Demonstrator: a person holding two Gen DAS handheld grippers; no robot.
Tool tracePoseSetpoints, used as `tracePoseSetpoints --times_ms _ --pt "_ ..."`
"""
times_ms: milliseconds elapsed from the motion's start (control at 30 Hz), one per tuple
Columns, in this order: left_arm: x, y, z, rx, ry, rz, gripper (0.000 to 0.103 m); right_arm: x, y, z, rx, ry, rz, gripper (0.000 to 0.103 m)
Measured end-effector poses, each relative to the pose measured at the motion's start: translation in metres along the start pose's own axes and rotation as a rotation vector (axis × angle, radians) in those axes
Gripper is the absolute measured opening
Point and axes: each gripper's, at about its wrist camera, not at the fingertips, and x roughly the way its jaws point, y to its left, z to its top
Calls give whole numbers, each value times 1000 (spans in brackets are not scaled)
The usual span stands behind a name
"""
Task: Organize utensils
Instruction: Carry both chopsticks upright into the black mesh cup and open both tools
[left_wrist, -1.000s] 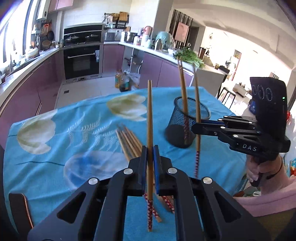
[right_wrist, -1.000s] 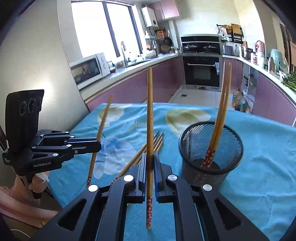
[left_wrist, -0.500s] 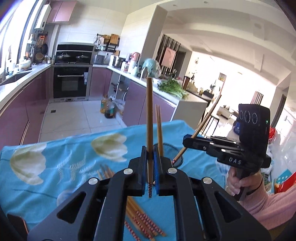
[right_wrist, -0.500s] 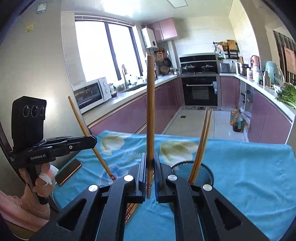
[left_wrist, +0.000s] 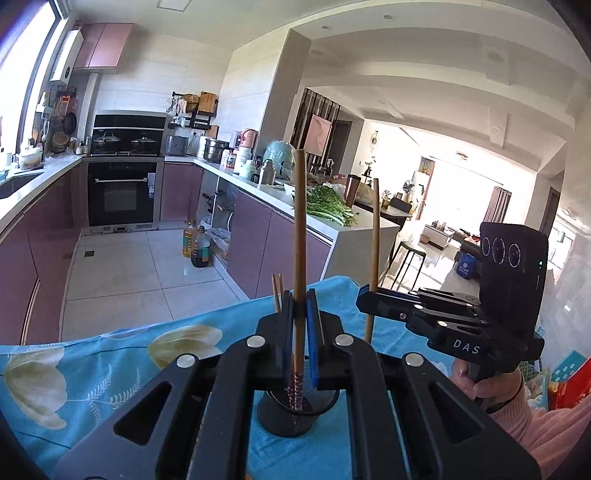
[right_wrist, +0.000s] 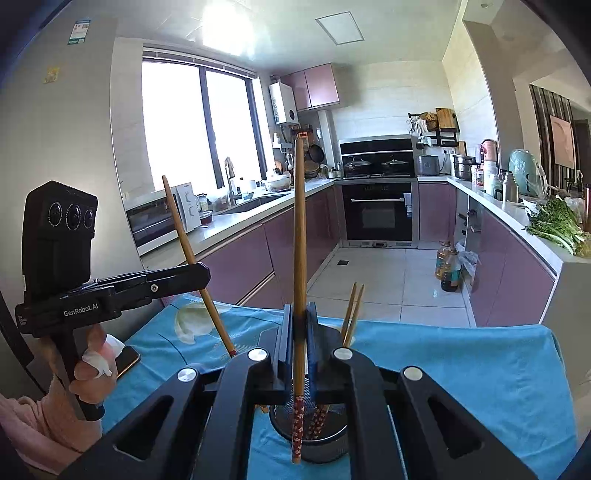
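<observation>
Blue tablecloth (right_wrist: 461, 362) carries a mesh cup (right_wrist: 325, 443) with two chopsticks. Each gripper, left gripper (left_wrist: 300, 332) and right gripper (right_wrist: 300, 336), is clamped on one chopstick (left_wrist: 300, 236) (right_wrist: 300, 236) above the cup. Next, I judge: lower tips in, release.

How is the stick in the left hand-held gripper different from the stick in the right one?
Seen from the right wrist, the left hand-held gripper tilts its brown wooden chopstick beside the black mesh cup; the right hand-held gripper holds its chopstick upright above it. Both are clamped shut.
</observation>
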Motion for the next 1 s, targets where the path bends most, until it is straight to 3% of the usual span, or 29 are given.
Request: tracePoseSetpoints --times_ms 200,667,1000 --pt "31 -10 -9 34 62 35 7 13 -4 -3 7 -7 -20 6" --pt "72 3 -50 40 248 26 7 65 -21 -41 77 250 -22 6" --pt "101 14 -53 18 297 54 8 91 -31 -44 127 308 -33 8"
